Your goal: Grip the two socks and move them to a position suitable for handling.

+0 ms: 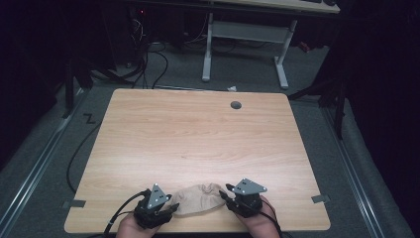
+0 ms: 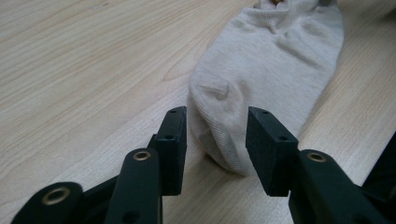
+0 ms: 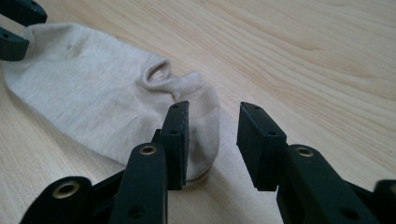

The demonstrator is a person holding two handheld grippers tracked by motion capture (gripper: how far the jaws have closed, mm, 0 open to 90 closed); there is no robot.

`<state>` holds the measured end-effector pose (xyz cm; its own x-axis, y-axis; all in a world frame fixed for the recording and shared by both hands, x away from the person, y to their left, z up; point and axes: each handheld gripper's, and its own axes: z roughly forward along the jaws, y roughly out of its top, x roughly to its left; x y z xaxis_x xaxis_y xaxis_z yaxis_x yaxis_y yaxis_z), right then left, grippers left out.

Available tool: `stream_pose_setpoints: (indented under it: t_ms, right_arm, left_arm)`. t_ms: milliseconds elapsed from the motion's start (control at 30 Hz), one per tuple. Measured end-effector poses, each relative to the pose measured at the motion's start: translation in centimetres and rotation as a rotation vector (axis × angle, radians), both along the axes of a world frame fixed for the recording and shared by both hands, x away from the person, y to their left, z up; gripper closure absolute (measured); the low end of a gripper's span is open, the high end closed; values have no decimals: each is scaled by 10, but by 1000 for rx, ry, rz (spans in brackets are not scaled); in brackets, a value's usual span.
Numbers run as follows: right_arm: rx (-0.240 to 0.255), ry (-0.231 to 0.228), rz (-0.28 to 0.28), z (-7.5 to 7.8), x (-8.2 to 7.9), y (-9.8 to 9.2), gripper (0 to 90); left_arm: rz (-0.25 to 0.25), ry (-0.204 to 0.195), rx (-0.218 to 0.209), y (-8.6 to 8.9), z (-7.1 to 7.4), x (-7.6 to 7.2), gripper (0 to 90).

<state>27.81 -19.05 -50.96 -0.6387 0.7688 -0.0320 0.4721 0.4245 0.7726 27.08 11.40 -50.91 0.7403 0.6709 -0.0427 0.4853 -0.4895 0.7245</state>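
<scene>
A beige ankle sock [image 1: 200,198] lies flat on the wooden table [image 1: 198,134], close to the front edge, between my two grippers. My left gripper [image 1: 173,207] sits at the sock's left end. In the left gripper view its jaws [image 2: 217,135] stand open with the rounded end of the sock [image 2: 266,70] lying between them, and the pads are not pressing on it. My right gripper [image 1: 228,196] sits at the sock's right end. Its jaws [image 3: 212,135] are open, and the cuff end of the sock [image 3: 93,102] lies by the left jaw. The left gripper's jaw tips [image 3: 14,28] sit at the sock's far end.
A grey cable hole [image 1: 236,105] sits near the table's far edge. Tape marks [image 1: 73,204] [image 1: 320,199] lie beside the front corners. Beyond the table stand a white desk frame [image 1: 247,34] and loose cables [image 1: 148,64] on the floor.
</scene>
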Motion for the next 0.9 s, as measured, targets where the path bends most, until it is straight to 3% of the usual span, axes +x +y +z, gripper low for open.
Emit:
stream_pose_setpoints:
  t_ms: [233, 500, 633, 767, 900]
  right_arm:
    - [17, -28, -23, 2, 5, -6, 582]
    - [37, -43, -94, -1, 19, -22, 555]
    - [41, -55, -164, -4, 30, -39, 545]
    - [15, -71, -245, -9, 39, -63, 526]
    - [-10, -87, -334, -11, 39, -85, 521]
  left_arm:
    - [19, -12, -30, 6, 4, 9, 559]
    - [68, -15, -65, 23, 4, 36, 550]
    - [113, -32, -61, 42, 1, 54, 533]
    - [164, -56, -38, 64, 2, 68, 528]
    - [218, -76, -52, 83, 5, 76, 532]
